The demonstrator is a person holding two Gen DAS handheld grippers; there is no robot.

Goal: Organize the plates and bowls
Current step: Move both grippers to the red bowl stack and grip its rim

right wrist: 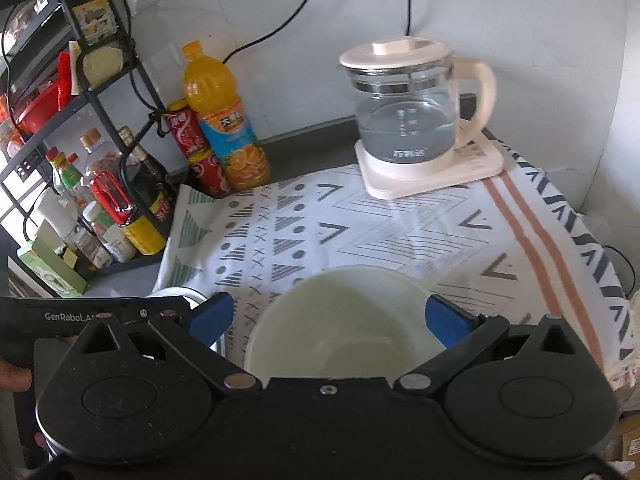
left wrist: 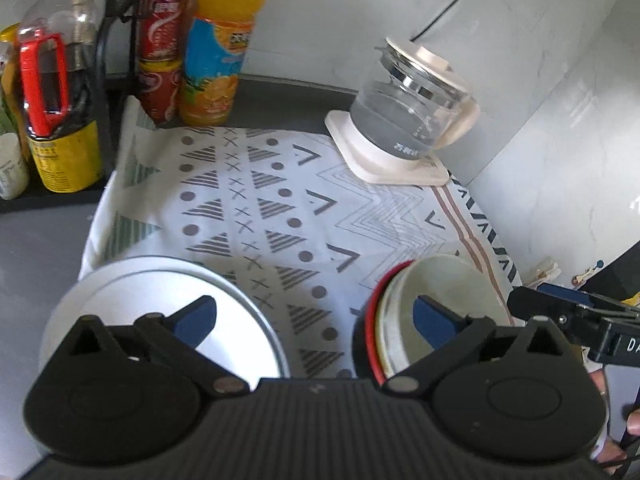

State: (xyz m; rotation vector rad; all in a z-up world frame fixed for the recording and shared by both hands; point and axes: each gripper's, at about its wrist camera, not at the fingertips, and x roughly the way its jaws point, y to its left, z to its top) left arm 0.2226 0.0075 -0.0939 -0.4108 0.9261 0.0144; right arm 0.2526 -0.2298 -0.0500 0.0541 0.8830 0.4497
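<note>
A white plate point(left wrist: 132, 292) lies on the patterned cloth point(left wrist: 280, 184) at the near left. To its right stands a cream bowl point(left wrist: 444, 280) nested in a red-and-black bowl point(left wrist: 370, 320). My left gripper point(left wrist: 314, 314) hangs open above the cloth, one blue pad over the plate and the other over the bowl's mouth, with nothing held. In the right wrist view the cream bowl point(right wrist: 344, 320) sits under my open right gripper point(right wrist: 330, 314), whose pads do not press on it. The plate's rim point(right wrist: 180, 293) shows at the left.
A glass kettle point(right wrist: 408, 112) on its cream base stands at the cloth's far right. An orange juice bottle point(right wrist: 224, 120) and red cans point(right wrist: 192, 140) stand at the back left. A black rack point(right wrist: 92, 96) full of bottles fills the left side. Walls close off the back and the right.
</note>
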